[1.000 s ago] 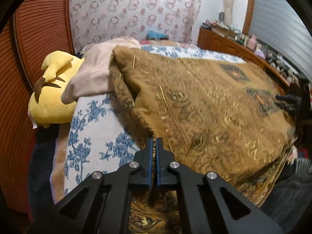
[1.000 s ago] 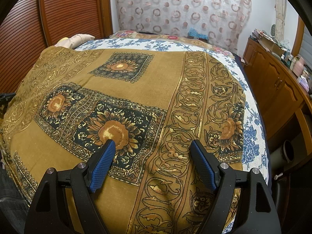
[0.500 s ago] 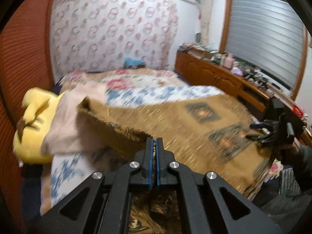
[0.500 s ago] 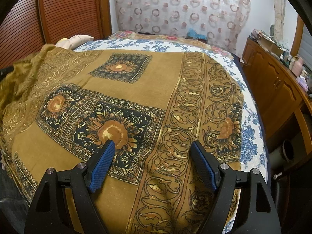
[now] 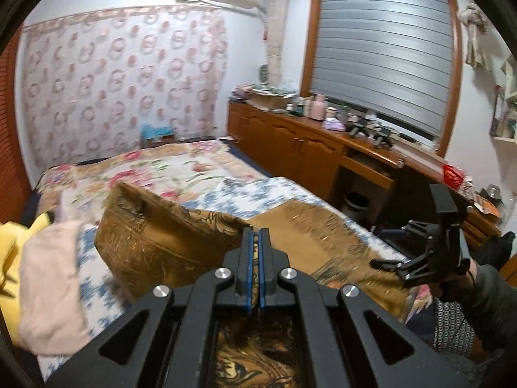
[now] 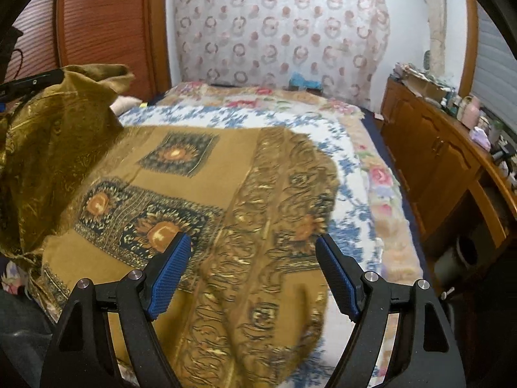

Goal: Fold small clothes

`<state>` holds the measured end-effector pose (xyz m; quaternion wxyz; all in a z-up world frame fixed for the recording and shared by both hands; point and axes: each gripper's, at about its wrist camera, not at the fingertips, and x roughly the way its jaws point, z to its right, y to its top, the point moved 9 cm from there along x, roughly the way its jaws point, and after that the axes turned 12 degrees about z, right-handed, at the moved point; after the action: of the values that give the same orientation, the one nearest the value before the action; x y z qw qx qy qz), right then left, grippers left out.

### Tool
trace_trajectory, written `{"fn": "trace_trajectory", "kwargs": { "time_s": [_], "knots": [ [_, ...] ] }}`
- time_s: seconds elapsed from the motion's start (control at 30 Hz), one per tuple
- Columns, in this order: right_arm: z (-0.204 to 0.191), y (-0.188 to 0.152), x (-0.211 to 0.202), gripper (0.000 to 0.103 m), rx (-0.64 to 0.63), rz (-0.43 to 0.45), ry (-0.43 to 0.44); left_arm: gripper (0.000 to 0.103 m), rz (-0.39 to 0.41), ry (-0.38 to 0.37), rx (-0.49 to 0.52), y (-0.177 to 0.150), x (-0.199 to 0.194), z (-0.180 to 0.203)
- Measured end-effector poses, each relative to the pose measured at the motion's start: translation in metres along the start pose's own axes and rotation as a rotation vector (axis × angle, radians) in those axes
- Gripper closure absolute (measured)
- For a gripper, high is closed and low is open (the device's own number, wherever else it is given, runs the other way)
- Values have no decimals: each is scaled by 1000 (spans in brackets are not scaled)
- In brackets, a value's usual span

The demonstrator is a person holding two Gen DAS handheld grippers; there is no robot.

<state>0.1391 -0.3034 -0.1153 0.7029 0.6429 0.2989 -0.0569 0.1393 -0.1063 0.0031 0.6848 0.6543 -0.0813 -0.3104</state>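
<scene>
Ochre, gold-printed cloth point(image 6: 200, 174), thin, limp and probably light, lies across the bed point(image 6: 365, 174) as the left gripper point(image 5: 254, 268), jaws clamped on one edge, lifts it, while the right gripper point(image 6: 252, 274) hovers wide open and empty over the near border, the likely second hold.

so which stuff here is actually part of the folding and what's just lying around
In the job:
- brown patterned cloth, one edge lifted
- left gripper, fingers shut on the cloth
- right gripper, open over the cloth

Lying about:
- yellow plush toy
- pink cloth
- floral bedspread
- cluttered sideboard
</scene>
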Motion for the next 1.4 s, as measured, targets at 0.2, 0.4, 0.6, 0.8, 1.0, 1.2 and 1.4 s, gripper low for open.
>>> {"fn": "trace_trajectory", "kwargs": {
  "time_s": [0.2, 0.4, 0.6, 0.8, 1.0, 1.2, 1.4],
  "knots": [
    [8, 1, -6, 22, 48, 15, 8, 103, -22, -66, 1, 17, 28, 30],
    [-6, 1, 3, 22, 53, 14, 40, 77, -80, -53, 19, -5, 42, 23],
    [-29, 9, 15, 22, 45, 20, 85, 63, -140, 15, 37, -41, 35, 0],
    [-55, 15, 32, 22, 26, 7, 141, 59, -192, 72, 9, -79, 21, -29],
    [-80, 11, 56, 26, 8, -51, 199, 57, -242, 116, -18, -114, 10, -50],
    [-95, -1, 74, 28, -23, -124, 227, 56, -287, 162, -42, -141, 5, -66],
    [-112, -10, 77, 33, -44, -158, 279, 55, -324, 188, -40, -156, 4, -75]
  ]
}}
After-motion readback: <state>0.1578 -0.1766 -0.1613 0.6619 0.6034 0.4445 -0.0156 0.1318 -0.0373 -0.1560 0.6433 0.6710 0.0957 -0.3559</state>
